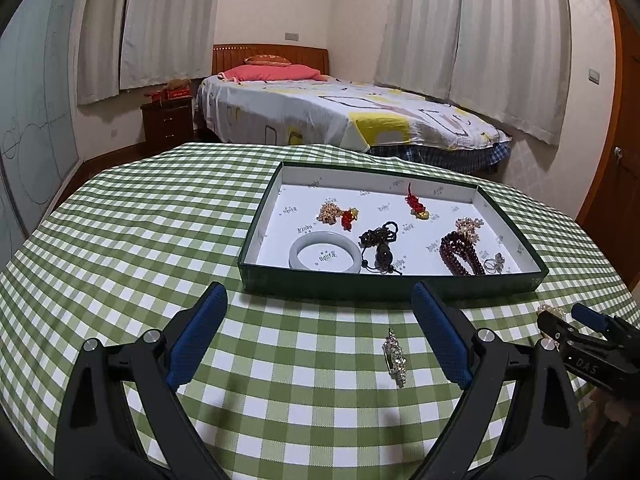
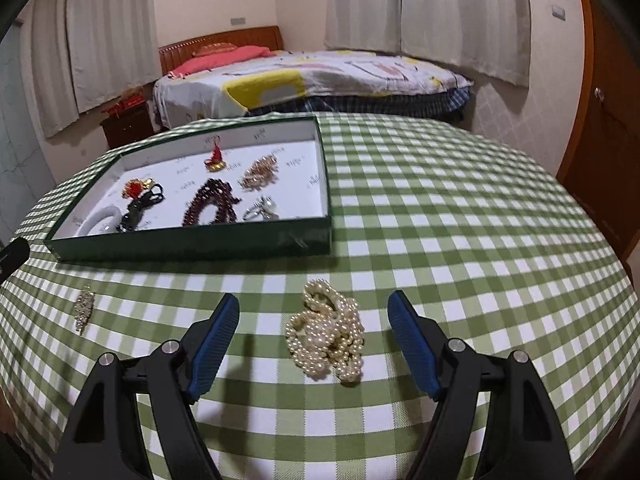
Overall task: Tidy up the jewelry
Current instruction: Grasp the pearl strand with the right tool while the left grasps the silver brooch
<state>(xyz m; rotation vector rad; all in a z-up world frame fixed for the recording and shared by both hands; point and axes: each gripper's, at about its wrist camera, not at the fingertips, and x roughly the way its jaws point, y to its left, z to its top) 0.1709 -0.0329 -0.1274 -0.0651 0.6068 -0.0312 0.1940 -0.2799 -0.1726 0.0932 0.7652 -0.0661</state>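
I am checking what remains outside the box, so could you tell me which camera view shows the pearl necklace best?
The right wrist view: the pearl necklace lies heaped in full between the open right gripper fingers. The left wrist view shows only a sliver of it at the right edge, behind that gripper.

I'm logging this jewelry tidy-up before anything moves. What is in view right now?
box: 1, green outside, white inside, on tablecloth
tablecloth: 1, green-white check
bangle: 1, pale grey, in box
dark red bead string: 1, in box
black cord pendant: 1, in box
pearl strand: 1, cream, on cloth
rhinestone brooch: 1, silver, on cloth
bed: 1, behind
left hand-held gripper: open, around brooch
right hand-held gripper: open, around pearls
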